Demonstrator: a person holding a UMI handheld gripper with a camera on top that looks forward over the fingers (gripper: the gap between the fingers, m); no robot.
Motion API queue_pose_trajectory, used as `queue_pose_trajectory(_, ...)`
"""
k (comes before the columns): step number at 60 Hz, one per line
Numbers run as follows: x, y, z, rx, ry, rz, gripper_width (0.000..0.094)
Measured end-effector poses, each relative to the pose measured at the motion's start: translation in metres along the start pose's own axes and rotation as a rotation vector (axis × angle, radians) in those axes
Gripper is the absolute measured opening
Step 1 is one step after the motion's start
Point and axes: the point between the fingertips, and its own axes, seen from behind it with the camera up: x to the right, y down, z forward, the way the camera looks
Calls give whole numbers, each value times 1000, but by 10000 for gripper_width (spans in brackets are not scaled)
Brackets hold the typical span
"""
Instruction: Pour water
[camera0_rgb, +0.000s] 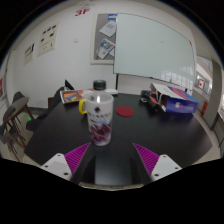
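The gripper has two fingers with bright pink pads on the inside. The fingers are spread wide apart and hold nothing. There is a big gap between them.

A clear plastic bottle with a white cap and a pink and purple label stands upright on a dark table. The bottle is just ahead of the fingers and between them, a bit closer to the left finger. The fingers do not touch it. The bottle rests on the table by itself.

Just behind the bottle, a little to the left, there is a yellow cup on the table. It is partly hidden by the bottle. To the right of the bottle lies a small flat red round thing, apart from the bottle. Farther right, near the far side of the table, sits a pile of colourful things in red, blue and white. They are too small to tell what they are.

A dark chair stands at the left side of the table. Behind the table is a white wall with a large pale board on it. Some papers hang on the wall to the left of the board. A small red sign hangs high up on the wall.
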Motion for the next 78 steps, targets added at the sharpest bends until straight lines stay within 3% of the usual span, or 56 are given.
queue_pose_trajectory(17, -29, -75, 76, 152, 10, 11, 831)
queue_pose_trajectory(21, -31, -81, 89, 167, 10, 7, 788)
queue_pose_trajectory(25, -31, -83, 99, 194, 6, -4, 572)
queue_pose_trajectory(39, -33, -89, 99, 235, 19, 10, 408)
queue_pose_trajectory(45, -15, -98, 95, 234, 67, -45, 402)
queue_pose_trajectory(54, 56, -136, 89, 240, 265, -191, 401)
queue_pose_trajectory(62, 135, -199, 89, 250, 480, -427, 399)
queue_pose_trajectory(72, 147, -301, 94, 307, 690, -897, 401)
queue_pose_trajectory(78, 109, -340, 113, 354, 727, -1234, 401)
